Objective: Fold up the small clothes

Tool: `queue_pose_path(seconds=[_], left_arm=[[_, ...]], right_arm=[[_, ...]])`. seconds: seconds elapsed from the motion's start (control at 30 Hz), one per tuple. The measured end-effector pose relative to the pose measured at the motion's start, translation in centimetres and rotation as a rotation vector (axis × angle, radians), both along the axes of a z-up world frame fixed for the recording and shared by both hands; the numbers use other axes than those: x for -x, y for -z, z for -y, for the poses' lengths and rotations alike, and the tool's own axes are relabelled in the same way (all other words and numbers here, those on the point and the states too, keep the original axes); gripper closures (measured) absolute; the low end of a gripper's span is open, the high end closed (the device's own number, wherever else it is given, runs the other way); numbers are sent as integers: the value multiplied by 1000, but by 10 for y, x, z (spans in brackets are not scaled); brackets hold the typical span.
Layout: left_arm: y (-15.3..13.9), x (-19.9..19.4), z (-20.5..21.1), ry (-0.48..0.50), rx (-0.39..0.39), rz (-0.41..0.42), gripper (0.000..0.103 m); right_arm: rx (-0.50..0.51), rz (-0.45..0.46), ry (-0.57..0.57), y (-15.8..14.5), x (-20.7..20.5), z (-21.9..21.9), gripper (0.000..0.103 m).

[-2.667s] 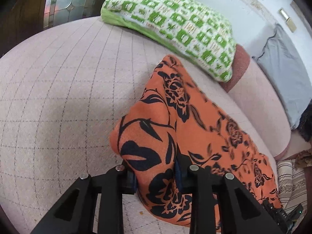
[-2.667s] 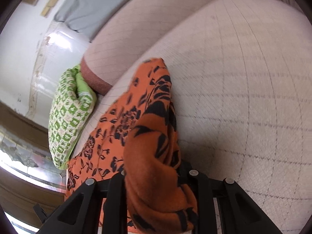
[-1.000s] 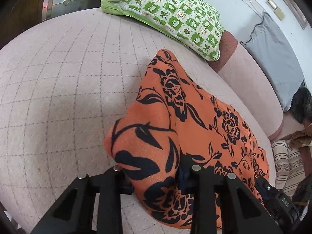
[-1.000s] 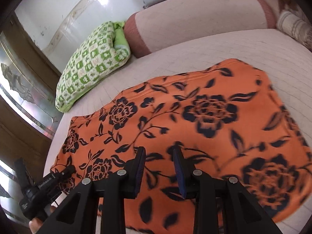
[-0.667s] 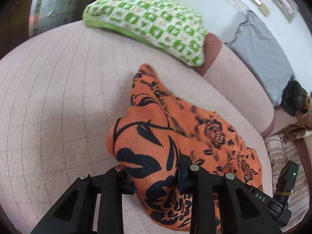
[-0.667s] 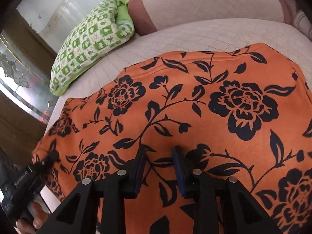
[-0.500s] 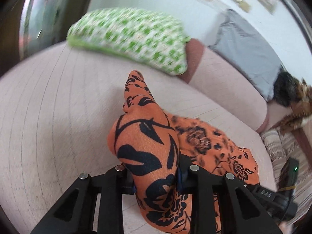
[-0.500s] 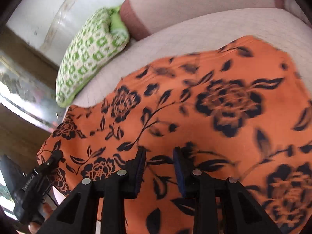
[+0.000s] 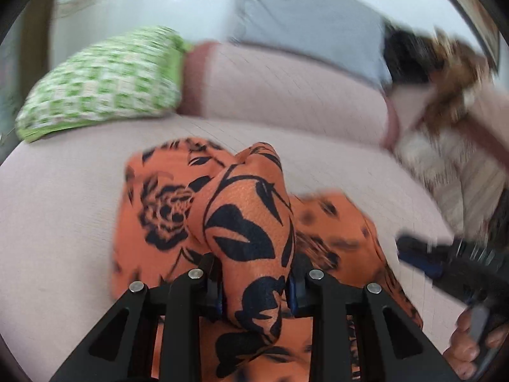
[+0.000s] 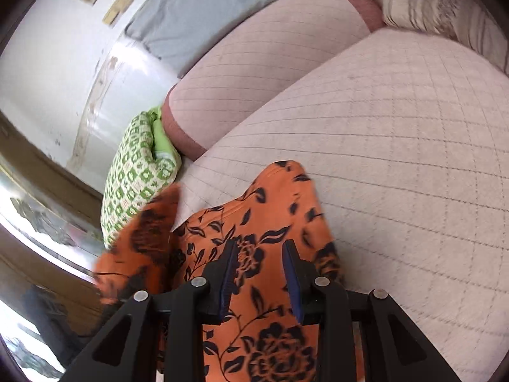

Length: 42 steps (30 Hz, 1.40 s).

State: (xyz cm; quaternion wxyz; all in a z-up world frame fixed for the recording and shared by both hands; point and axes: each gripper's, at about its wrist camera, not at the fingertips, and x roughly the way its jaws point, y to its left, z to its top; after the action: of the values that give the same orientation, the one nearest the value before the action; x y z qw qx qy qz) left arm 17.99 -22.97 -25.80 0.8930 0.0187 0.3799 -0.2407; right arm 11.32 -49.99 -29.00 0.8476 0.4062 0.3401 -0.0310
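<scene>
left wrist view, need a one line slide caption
Left tool pinches a bunched fold of the orange floral garment above the pink quilted cushion.

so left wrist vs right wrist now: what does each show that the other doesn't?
Left wrist only: left gripper shut on a bunch of the cloth; a hand holding the other gripper.
Right wrist only: right gripper, jaws apart over flat cloth, nothing pinched; wall plates.
Both: orange cloth, bed, green pillow, bolster, grey pillow.

The green checked pillow [image 9: 101,82] at the upper left of the left wrist view is blurry. A dark and brown pile [image 9: 439,63] at the upper right is too smeared to name. The orange flowered cloth [image 9: 248,229] hides the fingers' inner pads.
</scene>
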Motion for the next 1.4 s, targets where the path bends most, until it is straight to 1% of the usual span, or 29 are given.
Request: queue_pose_path(seconds=[0.03, 0.07, 0.13, 0.2, 0.27, 0.3, 0.33, 0.37, 0.43, 0.5, 0.57, 0.67, 0.73, 0.77, 0.8, 0.83, 0.87, 0.9, 0.93, 1.07, 1.13, 1.17, 1.2, 1.23, 1.27, 1.3, 1.33, 1.37, 1.4], left_arm=[[10, 5, 17, 23, -37, -20, 72], [17, 9, 23, 38, -53, -29, 64], [21, 12, 22, 86, -52, -51, 52], [13, 8, 7, 132, -11, -127, 50], [-4, 9, -15, 161, 69, -160, 33], [-15, 9, -29, 175, 113, -150, 30], [-22, 9, -40, 172, 130, -130, 28], [-30, 8, -54, 148, 125, -91, 27], [-33, 4, -70, 101, 90, -54, 27], [-26, -2, -86, 40, 28, -59, 27], [-9, -13, -99, -8, -32, -129, 27], [11, -20, -111, -24, -58, -215, 27], [19, -20, -117, -19, -61, -245, 27], [20, -19, -119, -14, -53, -248, 27], [19, -20, -118, -10, -54, -248, 27], [18, -19, -118, -6, -57, -245, 27], [17, -18, -118, -7, -58, -241, 27], [17, -19, -119, -9, -53, -242, 27], [15, -19, -119, -10, -40, -244, 27], [2, -11, -118, 16, 28, -221, 27], [2, -5, -111, 33, 16, -207, 27], [5, -2, -104, 46, -10, -209, 27], [11, 0, -96, 59, -44, -215, 27], [17, 1, -88, 69, -82, -226, 27], [27, 4, -78, 79, -128, -238, 27], [29, 6, -76, 79, -131, -233, 27], [28, 7, -74, 73, -133, -221, 27], [26, 7, -73, 74, -138, -217, 27], [24, 6, -74, 75, -130, -224, 27]], right_arm=[[-23, 1, -9, 2, 0, 6, 71], [-60, 0, -25, 5, -1, 13, 70], [-136, -6, -47, 13, -5, 19, 66], [-226, -4, -53, 20, -12, 20, 28], [-278, 11, -72, 25, -17, 13, 27], [-298, 13, -91, 26, -22, 8, 27], [-312, 14, -100, 28, -25, 4, 27], [-325, 14, -104, 29, -27, -1, 27], [-353, 10, -113, 31, -34, -12, 27], [-358, 8, -121, 30, -39, -24, 27], [-312, 0, -118, 25, -48, -39, 27], [-239, -25, -111, 23, -61, -59, 27], [-207, -53, -116, 27, -71, -71, 27], [-165, -73, -117, 28, -76, -80, 27], [-96, -91, -117, 28, -80, -89, 39], [-32, -97, -119, 26, -82, -96, 56], [53, -108, -127, 22, -84, -105, 67], [92, -107, -123, 18, -83, -110, 69], [118, -76, -112, 11, -79, -112, 70], [199, 107, -55, -33, -40, -106, 73], [281, 178, -8, -53, -12, -96, 75], [321, 189, 19, -57, 1, -88, 76], [336, 165, 30, -53, 8, -78, 75], [336, 121, 44, -47, 13, -68, 75], [327, 38, 79, -32, 18, -52, 75], [292, -45, 101, -16, 22, -36, 75], [236, -96, 106, -4, 25, -25, 75], [144, -119, 109, 7, 31, -11, 75], [85, -109, 116, 10, 36, -3, 72]])
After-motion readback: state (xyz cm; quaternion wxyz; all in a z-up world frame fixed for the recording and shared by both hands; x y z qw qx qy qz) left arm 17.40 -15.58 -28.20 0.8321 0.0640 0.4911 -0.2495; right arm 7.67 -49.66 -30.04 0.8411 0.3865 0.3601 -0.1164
